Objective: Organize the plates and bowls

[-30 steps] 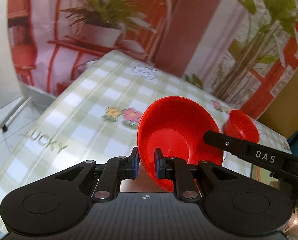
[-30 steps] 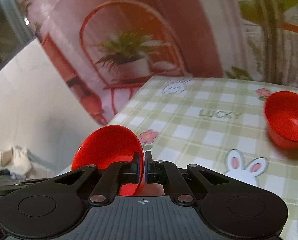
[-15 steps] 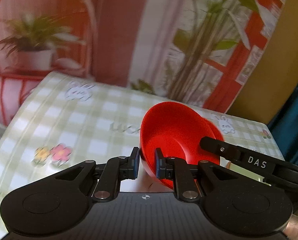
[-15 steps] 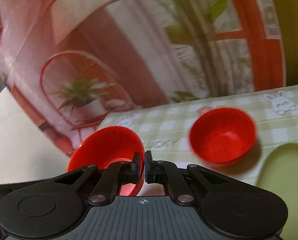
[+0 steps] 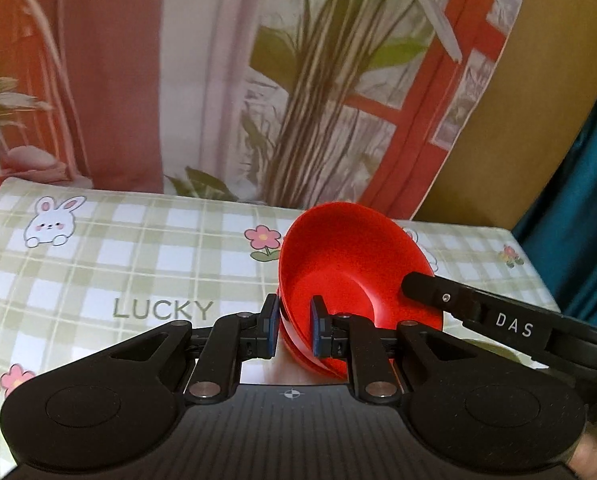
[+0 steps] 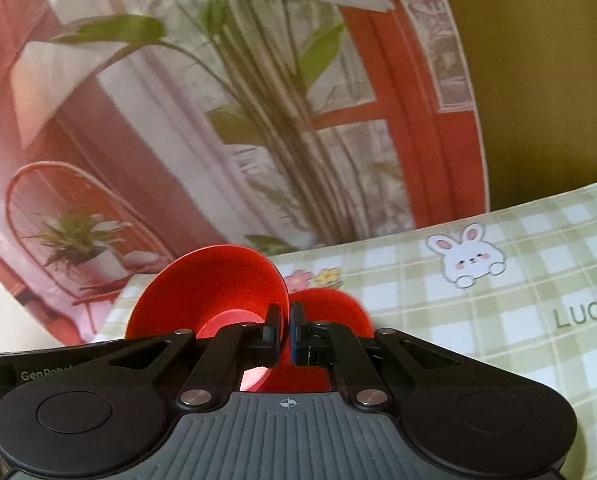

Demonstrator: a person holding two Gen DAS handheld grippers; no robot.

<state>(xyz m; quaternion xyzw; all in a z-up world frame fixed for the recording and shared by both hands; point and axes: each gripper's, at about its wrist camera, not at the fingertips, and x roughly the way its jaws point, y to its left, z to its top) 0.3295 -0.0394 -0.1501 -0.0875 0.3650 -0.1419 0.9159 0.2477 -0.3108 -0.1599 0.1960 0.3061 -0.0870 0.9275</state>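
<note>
My left gripper (image 5: pixel 294 330) straddles the rim of the held red bowl (image 5: pixel 350 264), jaws parted around it. On the right, my right gripper (image 6: pixel 285 330) pinches that bowl's far rim, directly above the second bowl (image 6: pixel 334 308) on the tablecloth (image 6: pixel 498 320).

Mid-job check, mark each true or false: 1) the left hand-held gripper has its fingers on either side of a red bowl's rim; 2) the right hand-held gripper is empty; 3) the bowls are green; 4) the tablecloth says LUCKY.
1) True: the left hand-held gripper straddles the rim of the red bowl.
2) False: the right hand-held gripper is pinched on that bowl's rim.
3) False: both visible bowls are red, including the second bowl beneath.
4) True: the tablecloth reads LUCKY.
</note>
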